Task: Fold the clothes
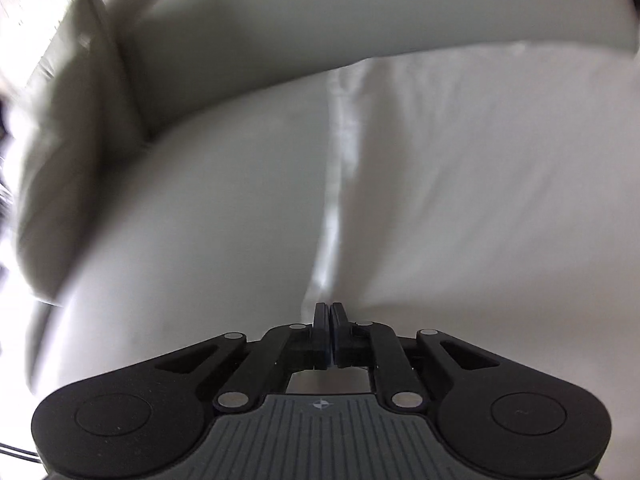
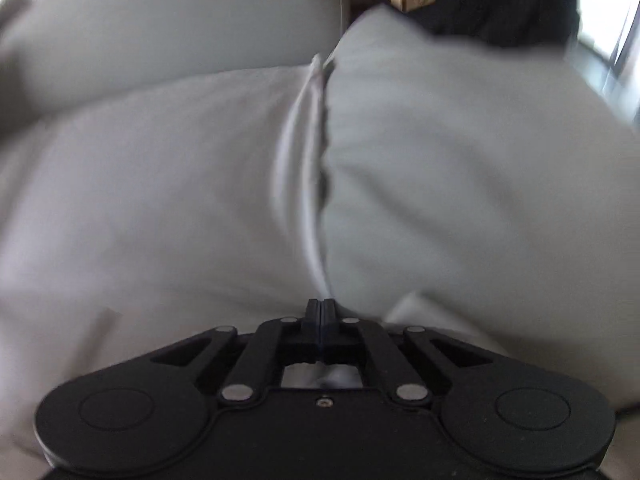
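Both grippers have their fingers pressed together on pale cloth. The left gripper, at the bottom centre of its frame, pinches the edge of a white garment that spreads over the right half, its hem running up the middle. The right gripper clamps the same kind of edge; here the garment fills the left half. Blur hides the fabric's detail. A grey sofa cushion lies to the right, and dark and tan clutter is cut off at the upper right.
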`<state>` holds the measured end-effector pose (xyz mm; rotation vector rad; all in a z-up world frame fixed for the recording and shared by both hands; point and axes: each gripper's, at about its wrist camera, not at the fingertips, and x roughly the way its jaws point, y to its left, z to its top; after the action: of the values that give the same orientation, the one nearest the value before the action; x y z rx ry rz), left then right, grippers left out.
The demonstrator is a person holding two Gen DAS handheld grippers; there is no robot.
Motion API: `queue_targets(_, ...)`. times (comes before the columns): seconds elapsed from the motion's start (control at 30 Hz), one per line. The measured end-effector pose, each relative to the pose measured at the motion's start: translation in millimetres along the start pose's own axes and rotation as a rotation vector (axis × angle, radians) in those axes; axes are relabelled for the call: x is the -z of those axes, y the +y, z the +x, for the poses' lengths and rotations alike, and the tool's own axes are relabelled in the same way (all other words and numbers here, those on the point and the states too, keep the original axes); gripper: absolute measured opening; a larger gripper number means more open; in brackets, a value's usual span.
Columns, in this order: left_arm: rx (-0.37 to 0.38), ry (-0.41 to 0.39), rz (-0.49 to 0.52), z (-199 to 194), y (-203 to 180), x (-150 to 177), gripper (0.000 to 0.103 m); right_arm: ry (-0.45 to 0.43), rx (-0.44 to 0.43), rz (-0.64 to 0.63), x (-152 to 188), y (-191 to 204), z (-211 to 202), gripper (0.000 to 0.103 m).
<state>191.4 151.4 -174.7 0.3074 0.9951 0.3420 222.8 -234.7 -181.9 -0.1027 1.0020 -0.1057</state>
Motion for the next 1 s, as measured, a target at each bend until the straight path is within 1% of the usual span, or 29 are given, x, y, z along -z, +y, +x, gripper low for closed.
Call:
queue_targets(0.07, -0.026, -0.008, 0.02, -2.3, 3.3, 5.9, 0.011, 0.001, 0.013, -0.007, 3.5, 0.0, -3.6, 0.0)
queue_targets(0.13, -0.103, 0.014, -0.006, 0.2, 13.3, 10.4, 0.01, -0.005, 0.007, -0.001, 5.2, 0.1, -10.1, 0.0)
queue_targets(0.17, -0.1, 0.027, -0.052, 2.0, 24.3, 12.0, 0.009, -0.016, -0.022, 0.036, 5.6, -3.1, -15.2, 0.0)
queue_targets(0.2, -0.058, 0.021, -0.114, 0.0, 37.9, 12.7, 0.01, -0.027, -0.055, 0.077, 5.9, -6.8, -20.4, 0.001)
queue_targets(0.23, -0.013, 0.015, -0.178, -2.2, 51.7, 13.3, 0.01, -0.051, -0.101, 0.135, 6.0, -13.0, -27.7, 0.009)
queue_targets(0.27, 0.032, 0.008, -0.241, -4.5, 65.4, 13.9, 0.01, -0.088, -0.143, 0.184, 5.8, -19.2, -34.6, 0.021)
queue_targets(0.3, 0.064, -0.01, -0.289, -7.3, 75.7, 13.9, 0.01, -0.128, -0.184, 0.231, 5.6, -25.3, -41.4, 0.026)
queue_targets(0.33, 0.095, -0.032, -0.315, -8.2, 77.7, 9.8, 0.01, -0.164, -0.211, 0.267, 4.0, -29.3, -44.7, 0.029)
queue_targets(0.37, 0.126, -0.054, -0.339, -8.9, 79.1, 5.4, 0.008, -0.2, -0.234, 0.3, 2.2, -32.9, -47.2, 0.029)
queue_targets(0.4, 0.179, -0.081, -0.345, -12.7, 78.8, 2.4, 0.007, -0.219, -0.261, 0.337, 0.0, -35.5, -47.0, 0.029)
queue_targets(0.47, 0.301, -0.107, -0.317, -14.0, 66.4, -9.2, 0.007, -0.207, -0.341, 0.4, -6.9, -37.7, -37.2, 0.028)
queue_targets(0.5, 0.356, -0.117, -0.289, -14.7, 57.5, -15.5, 0.008, -0.193, -0.366, 0.413, -11.3, -35.9, -29.8, 0.028)
queue_targets(0.53, 0.396, -0.129, -0.261, -15.0, 47.3, -22.3, 0.008, -0.179, -0.388, 0.423, -15.9, -33.7, -22.2, 0.024)
queue_targets(0.6, 0.459, -0.154, -0.199, -15.7, 22.8, -35.3, 0.008, -0.167, -0.424, 0.407, -27.0, -24.4, -6.5, 0.021)
queue_targets(0.67, 0.481, -0.174, -0.133, -11.3, -1.7, -48.7, 0.01, -0.151, -0.48, 0.382, -39.0, -14.2, 11.0, 0.021)
queue_targets(0.7, 0.474, -0.178, -0.106, -5.5, -11.4, -54.8, 0.013, -0.136, -0.512, 0.372, -44.9, -9.6, 21.0, 0.021)
queue_targets(0.73, 0.464, -0.181, -0.08, 0.6, -21.0, -60.9, 0.015, -0.113, -0.525, 0.366, -49.7, -6.1, 32.7, 0.021)
queue_targets(0.77, 0.443, -0.171, -0.072, 13.5, -26.0, -66.2, 0.015, -0.075, -0.508, 0.359, -52.8, -3.0, 44.9, 0.018)
queue_targets(0.83, 0.34, -0.12, -0.13, 39.7, -22.4, -68.8, 0.015, -0.075, -0.432, 0.355, -51.9, -5.1, 58.0, 0.0)
queue_targets(0.87, 0.288, -0.093, -0.16, 52.8, -20.4, -70.0, 0.015, -0.091, -0.327, 0.338, -52.9, -7.2, 58.7, 0.0)
queue_targets(0.9, 0.245, -0.088, -0.193, 58.8, -13.0, -71.8, 0.012, -0.11, -0.208, 0.316, -54.3, -9.4, 58.3, 0.0)
queue_targets(0.93, 0.197, -0.085, -0.214, 61.5, -7.5, -74.9, 0.012, -0.13, -0.142, 0.279, -54.5, -11.8, 60.5, 0.0)
queue_targets(0.97, 0.15, -0.083, -0.234, 63.8, -2.2, -78.1, 0.012, -0.129, -0.154, 0.272, -54.5, -15.0, 64.6, 0.0)
queue_targets(1.0, 0.082, -0.079, -0.241, 66.3, 1.1, -80.4, 0.012, -0.128, -0.156, 0.271, -56.0, -14.4, 64.5, 0.0)
